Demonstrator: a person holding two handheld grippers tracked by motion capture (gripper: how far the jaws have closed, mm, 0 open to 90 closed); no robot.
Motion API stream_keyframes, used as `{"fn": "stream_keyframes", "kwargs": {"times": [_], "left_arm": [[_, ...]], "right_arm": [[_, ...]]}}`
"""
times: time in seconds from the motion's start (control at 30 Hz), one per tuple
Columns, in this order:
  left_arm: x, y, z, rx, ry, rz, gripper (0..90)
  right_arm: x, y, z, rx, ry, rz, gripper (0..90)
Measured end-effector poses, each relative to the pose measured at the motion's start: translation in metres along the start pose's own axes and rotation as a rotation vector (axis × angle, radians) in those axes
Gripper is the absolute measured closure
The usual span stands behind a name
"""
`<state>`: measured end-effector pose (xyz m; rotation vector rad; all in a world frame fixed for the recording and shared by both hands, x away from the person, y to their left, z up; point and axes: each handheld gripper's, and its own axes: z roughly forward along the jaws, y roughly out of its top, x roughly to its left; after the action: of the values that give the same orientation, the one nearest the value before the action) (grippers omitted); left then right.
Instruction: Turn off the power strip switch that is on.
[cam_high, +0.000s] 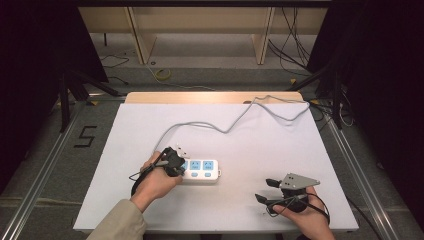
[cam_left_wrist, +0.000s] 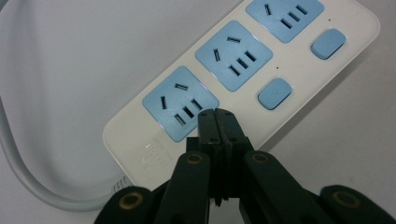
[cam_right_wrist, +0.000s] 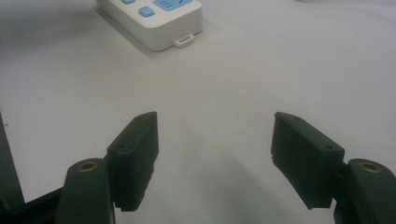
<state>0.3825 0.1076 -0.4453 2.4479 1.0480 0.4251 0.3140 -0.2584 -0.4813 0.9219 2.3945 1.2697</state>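
White power strip (cam_left_wrist: 243, 70) on desk (cam_high: 250, 210): left gripper (cam_left_wrist: 216, 116) fingers closed, empty, tips over first socket; high view hides tips under hand. Right gripper (cam_right_wrist: 215, 135) fingers wide apart, empty.

I'm working in what looks like a lab: a white table (cam_high: 260, 150) ringed by black curtains (cam_high: 30, 50), metal floor rails (cam_high: 40, 165), loose cables (cam_high: 295, 40) at upper right, a taped number (cam_high: 86, 136) at left.
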Motion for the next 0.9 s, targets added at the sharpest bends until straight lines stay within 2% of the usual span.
{"fn": "stream_keyframes", "kwargs": {"times": [0.13,0.17,0.23,0.53,0.9], "left_arm": [[0.001,0.000,-0.002,-0.018,0.001,-0.008,90.0],[0.002,0.001,-0.003,-0.004,0.005,-0.003,90.0],[0.004,-0.001,-0.003,-0.010,0.017,-0.005,90.0],[0.004,-0.002,-0.004,-0.023,0.004,-0.005,90.0],[0.009,-0.003,-0.011,-0.108,0.021,-0.029,89.8]], "right_arm": [[0.000,0.000,0.000,0.000,0.000,0.000,33.0],[0.000,0.000,0.000,0.001,0.000,0.000,33.0],[0.000,0.000,0.000,0.000,0.000,0.000,33.0],[0.000,0.000,0.000,0.004,0.000,-0.003,33.0],[0.000,0.000,-0.001,0.001,0.000,0.001,33.0]]}}
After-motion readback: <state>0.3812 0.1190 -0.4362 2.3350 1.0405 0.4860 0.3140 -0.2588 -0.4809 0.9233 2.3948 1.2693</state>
